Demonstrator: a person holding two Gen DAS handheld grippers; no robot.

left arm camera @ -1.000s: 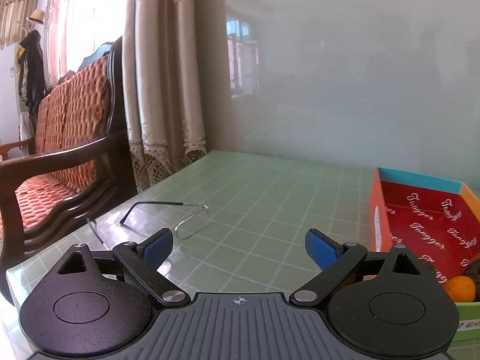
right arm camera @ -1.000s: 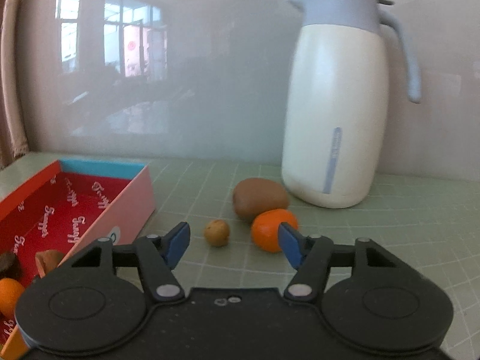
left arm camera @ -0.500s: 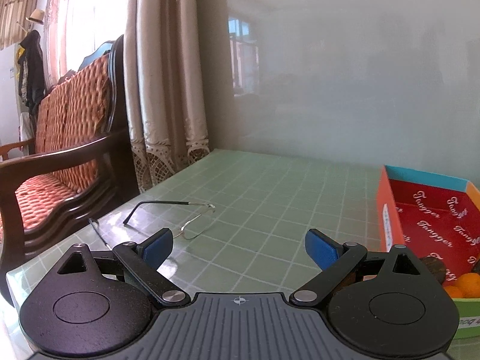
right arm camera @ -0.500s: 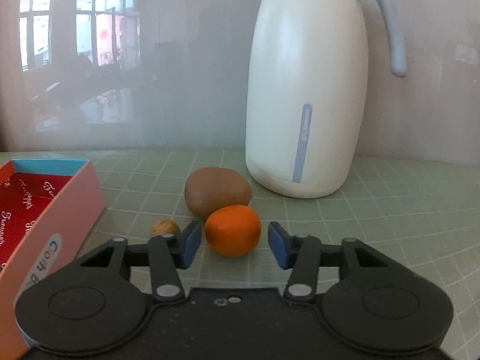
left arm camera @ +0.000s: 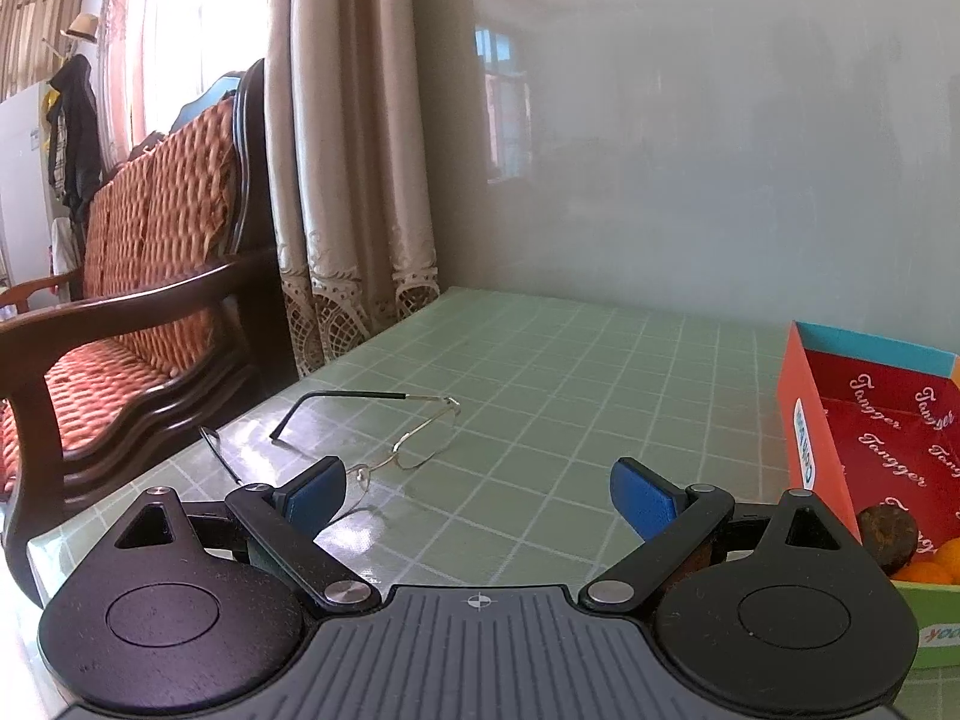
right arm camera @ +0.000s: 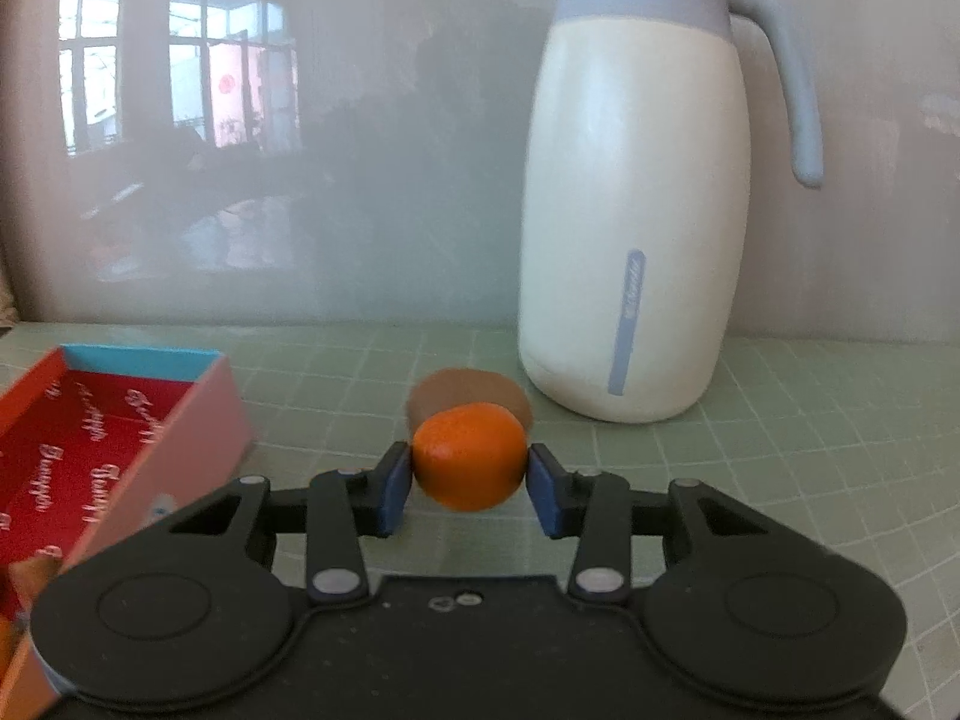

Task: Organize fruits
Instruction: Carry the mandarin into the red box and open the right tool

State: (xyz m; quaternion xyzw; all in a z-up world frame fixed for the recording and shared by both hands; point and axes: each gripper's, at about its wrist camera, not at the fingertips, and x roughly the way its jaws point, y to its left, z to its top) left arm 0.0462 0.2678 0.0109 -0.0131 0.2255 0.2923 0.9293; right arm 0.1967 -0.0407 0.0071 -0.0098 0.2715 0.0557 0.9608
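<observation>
Now the right gripper [right arm camera: 469,483] pinches the orange [right arm camera: 467,457] between both pads, just ahead of a brown kiwi [right arm camera: 468,389] and right of the red box [right arm camera: 108,420]. Bare green table [left arm camera: 540,396] fronts the left gripper [left arm camera: 477,495], spread wide, glasses [left arm camera: 384,438] nearby.

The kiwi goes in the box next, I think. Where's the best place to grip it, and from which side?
Judging by its shape, grip the kiwi across its narrower middle, pads on its front and back. It lies lengthwise left to right behind the orange, near the jug, so coming from above looks safest.
</observation>
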